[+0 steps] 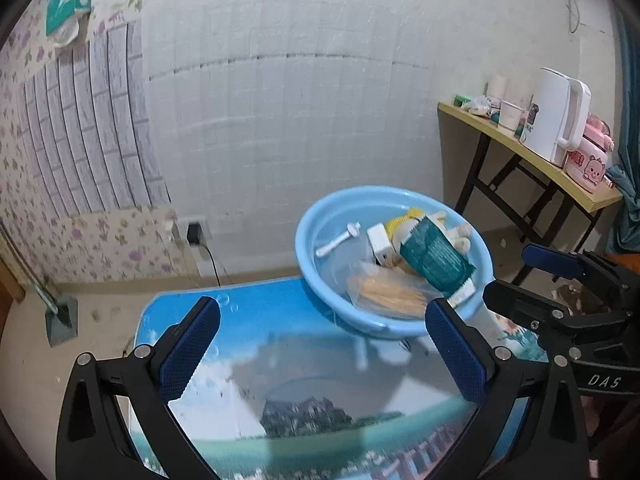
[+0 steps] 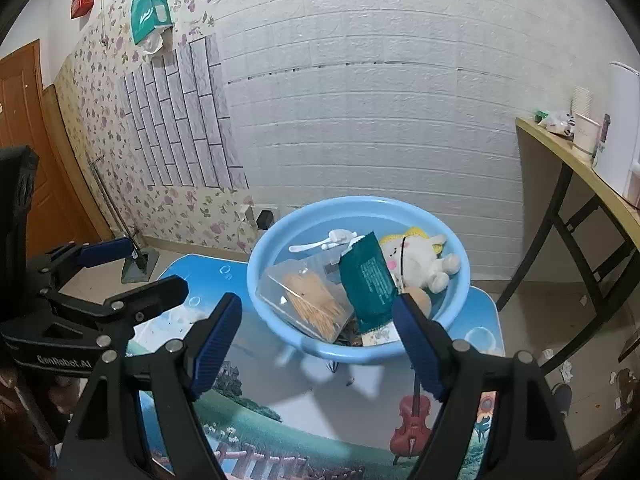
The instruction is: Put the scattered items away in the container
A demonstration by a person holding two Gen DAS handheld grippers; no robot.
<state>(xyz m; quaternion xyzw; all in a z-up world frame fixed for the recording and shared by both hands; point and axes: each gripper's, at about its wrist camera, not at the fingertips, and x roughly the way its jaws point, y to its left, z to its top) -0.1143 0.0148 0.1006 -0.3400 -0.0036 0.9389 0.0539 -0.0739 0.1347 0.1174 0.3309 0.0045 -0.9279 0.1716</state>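
Note:
A light blue basin (image 1: 308, 240) (image 2: 254, 268) stands at the far side of a small picture-printed table (image 1: 280, 360) (image 2: 300, 400). In it lie a green packet (image 1: 436, 260) (image 2: 368, 280), a white plush toy with a yellow hat (image 2: 420, 260), a clear bag of wooden sticks (image 1: 388, 292) (image 2: 312, 300), a white charger (image 1: 378, 244) and a small white plastic piece (image 1: 340, 238) (image 2: 324, 244). My left gripper (image 1: 322, 306) (image 2: 154, 264) hangs open over the table, nothing between its pads. My right gripper (image 2: 318, 300) (image 1: 508, 272) is open just before the basin's near rim, holding nothing.
A yellow side table (image 1: 500, 132) (image 2: 560, 152) on black legs stands to the right with a white kettle (image 1: 552, 120), paper cups and a pink toy. A black plug (image 1: 195, 234) sits in a wall socket. A dustpan (image 1: 60, 316) stands on the floor at left.

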